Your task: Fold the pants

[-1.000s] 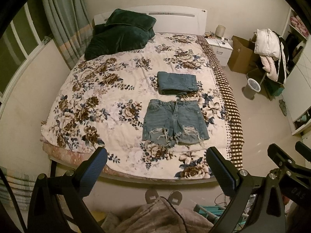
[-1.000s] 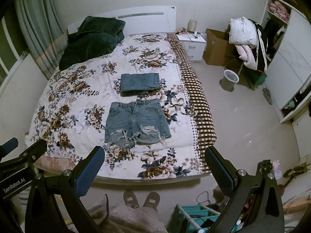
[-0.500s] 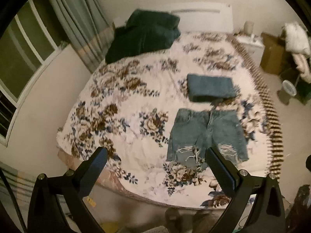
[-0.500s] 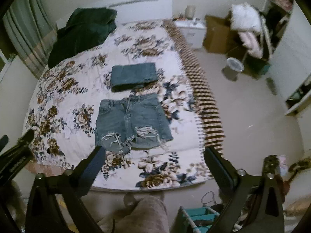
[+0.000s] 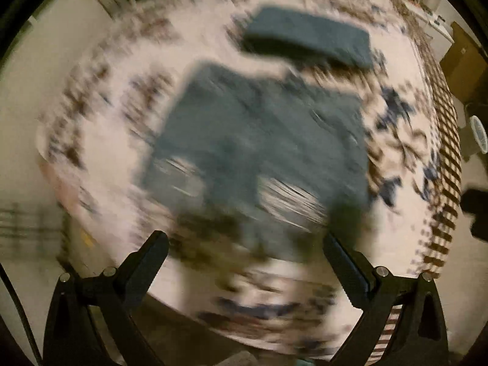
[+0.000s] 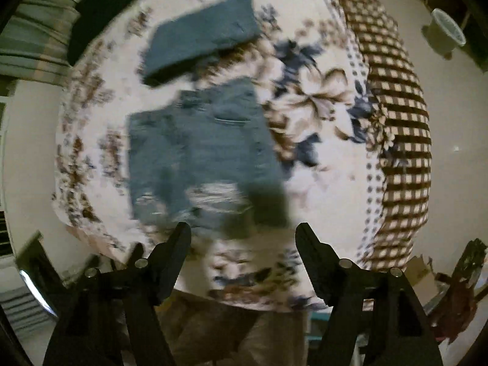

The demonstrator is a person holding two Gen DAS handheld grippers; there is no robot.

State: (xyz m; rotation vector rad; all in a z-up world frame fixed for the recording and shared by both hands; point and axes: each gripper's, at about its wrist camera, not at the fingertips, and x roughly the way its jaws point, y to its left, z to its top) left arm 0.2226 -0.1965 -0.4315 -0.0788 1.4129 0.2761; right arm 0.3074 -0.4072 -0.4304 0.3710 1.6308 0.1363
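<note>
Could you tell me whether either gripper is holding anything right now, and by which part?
Nothing is held: the left gripper and right gripper are both open above the denim shorts.

Nothing readable from either of my wrist cams right now. Both shots are smeared with motion blur, and I can't make out any label, brand, number or sign on anything, in either view. If there's print anywhere, it's too blurry to tell.

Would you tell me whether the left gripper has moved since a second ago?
Yes. The left gripper has come forward toward the denim shorts, which now fill far more of its view on the bed.
</note>
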